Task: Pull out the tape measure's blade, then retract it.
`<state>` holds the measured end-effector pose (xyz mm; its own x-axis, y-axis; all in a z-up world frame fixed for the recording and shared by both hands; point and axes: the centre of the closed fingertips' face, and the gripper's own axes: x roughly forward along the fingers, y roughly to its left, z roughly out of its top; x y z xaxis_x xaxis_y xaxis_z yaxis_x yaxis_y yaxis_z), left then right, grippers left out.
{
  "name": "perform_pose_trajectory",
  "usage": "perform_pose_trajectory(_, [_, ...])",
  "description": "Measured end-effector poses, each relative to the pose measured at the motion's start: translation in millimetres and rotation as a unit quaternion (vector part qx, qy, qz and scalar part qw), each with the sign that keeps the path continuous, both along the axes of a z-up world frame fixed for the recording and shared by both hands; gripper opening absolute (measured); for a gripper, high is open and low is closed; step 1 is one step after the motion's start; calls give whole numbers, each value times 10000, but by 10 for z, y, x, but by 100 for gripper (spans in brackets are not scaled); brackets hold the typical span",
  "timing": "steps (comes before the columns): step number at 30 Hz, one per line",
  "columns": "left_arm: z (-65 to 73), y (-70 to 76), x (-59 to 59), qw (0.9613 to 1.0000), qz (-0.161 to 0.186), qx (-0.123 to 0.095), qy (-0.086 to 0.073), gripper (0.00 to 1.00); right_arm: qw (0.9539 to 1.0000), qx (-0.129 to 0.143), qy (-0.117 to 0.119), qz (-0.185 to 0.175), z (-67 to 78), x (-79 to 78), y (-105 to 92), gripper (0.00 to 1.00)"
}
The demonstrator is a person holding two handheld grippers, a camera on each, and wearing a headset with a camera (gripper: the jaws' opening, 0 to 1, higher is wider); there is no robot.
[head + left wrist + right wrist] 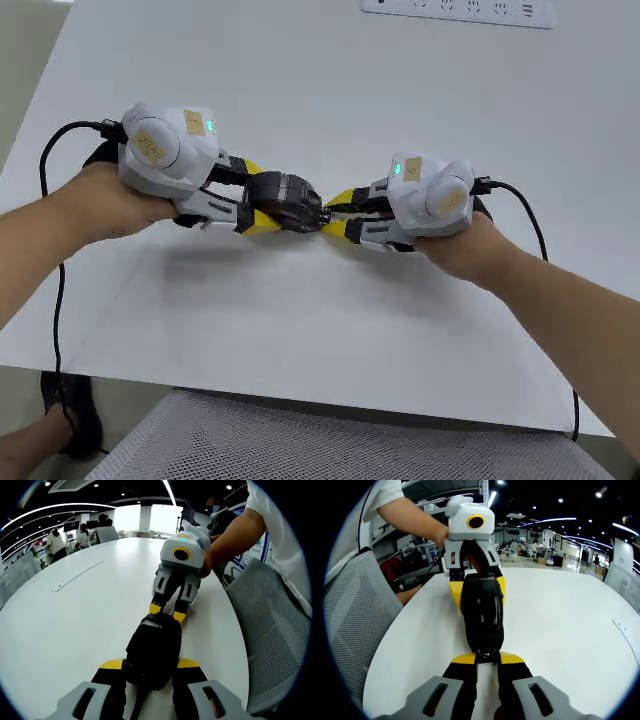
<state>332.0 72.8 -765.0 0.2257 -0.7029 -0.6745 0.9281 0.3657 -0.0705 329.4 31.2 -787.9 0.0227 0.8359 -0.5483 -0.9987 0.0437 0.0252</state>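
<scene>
tape measure (287,202) is held off the white table (300,80), its shadow beneath, between the two grippers. left gripper (254,196) is clamped across the black case, likely as the anchor. right gripper (338,213) has its jaws together on the blade tip (486,655) at the case mouth, apparently set to draw. blade not yet out. case's long axis runs gripper to gripper, mouth toward the right gripper.

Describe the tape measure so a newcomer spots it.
On the white table, look between the two grippers. The tape measure is the rounded case clamped in the left gripper, its tip pinched by the right gripper. It is all black, unlike their yellow-tipped jaws.
</scene>
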Motion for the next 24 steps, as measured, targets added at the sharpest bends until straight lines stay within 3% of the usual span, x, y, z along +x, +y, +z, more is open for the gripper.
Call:
perform_pose_trajectory(6, [-1,6,-3,10000,-32,35,-21,32,9999,-28,82,-58,11,-10,6,10])
perform_pose_trajectory(24, [-2,6,-4,9999,-114,30,-53,30,9999,-90,31,-44,-5,4,-3,8])
